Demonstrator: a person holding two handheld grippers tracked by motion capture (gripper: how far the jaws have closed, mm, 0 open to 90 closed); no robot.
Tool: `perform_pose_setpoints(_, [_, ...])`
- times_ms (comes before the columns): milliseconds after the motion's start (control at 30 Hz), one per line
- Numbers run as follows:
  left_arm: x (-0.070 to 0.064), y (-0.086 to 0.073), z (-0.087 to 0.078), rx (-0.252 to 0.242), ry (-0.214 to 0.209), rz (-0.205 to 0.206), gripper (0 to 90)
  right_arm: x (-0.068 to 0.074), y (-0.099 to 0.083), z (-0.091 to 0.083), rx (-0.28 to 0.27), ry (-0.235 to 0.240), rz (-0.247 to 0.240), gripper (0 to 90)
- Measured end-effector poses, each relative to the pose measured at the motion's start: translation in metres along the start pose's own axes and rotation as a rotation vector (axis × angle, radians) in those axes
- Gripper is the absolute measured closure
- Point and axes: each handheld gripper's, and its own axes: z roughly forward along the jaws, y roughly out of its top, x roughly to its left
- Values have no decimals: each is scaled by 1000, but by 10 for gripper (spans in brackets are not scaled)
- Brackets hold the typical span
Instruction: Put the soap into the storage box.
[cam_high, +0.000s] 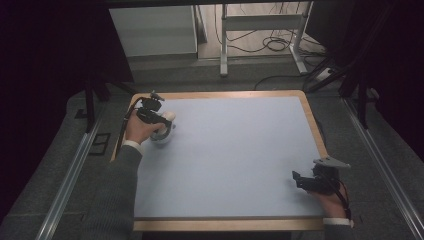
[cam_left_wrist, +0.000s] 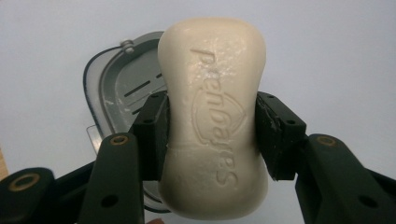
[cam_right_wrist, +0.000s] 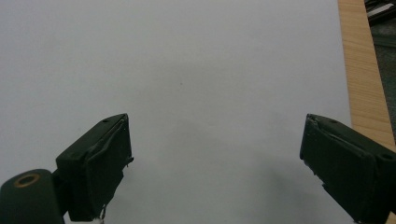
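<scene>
Grey carpeted floor surrounds a table (cam_high: 305, 107) with a pale blue top and a light wood rim; behind it stand a white metal frame (cam_high: 262, 35) with loose cables (cam_high: 272, 45) on the floor, and metal rails (cam_high: 385, 170) run along both sides.

Left gripper (cam_high: 159, 118): held near the far left corner of the table, over the blue surface. In the left gripper view its two black jaws are clamped on the long sides of a cream bar of soap (cam_left_wrist: 215, 116), gripping it at its narrowed waist. The embossed lettering on the bar faces the camera and reads upside down. The bar is lifted off the surface and stands lengthwise away from the camera.

Soap dish (cam_left_wrist: 116, 88): grey, with rounded corners, a slotted base and a darker rim. It lies on the blue surface directly beneath and behind the held soap, partly hidden by the bar and by the left-hand jaw. In the high view it appears as a pale shape (cam_high: 162, 136) just beside the person's left hand (cam_high: 137, 131).

Right gripper (cam_high: 306, 181): held low at the near right part of the table, close to the wood rim, well apart from the soap and dish. Its jaws stand wide apart with nothing between them, above bare blue surface. A grey three-cornered plate sits on top of it.
</scene>
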Motion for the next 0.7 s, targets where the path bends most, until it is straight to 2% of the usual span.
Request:
perform_pose_setpoints(400, [10,-4,18,26,17,-57,496,0,-1,1,4,-4,-1,86])
perform_pose_setpoints(467, [10,-5,21,33,18,-59,495,0,-1,1,6,-3,-3,86])
perform_pose_setpoints(500, [9,-6,21,47,20,-46,493,0,-1,1,5,-3,-2,86])
perform_pose_setpoints(600, [8,-5,16,-10,4,-57,436,0,-1,1,7,-4,-1,86])
perform_pose_setpoints(700, [3,-4,10,-32,-3,-33,394,0,-1,1,6,-4,-3,86])
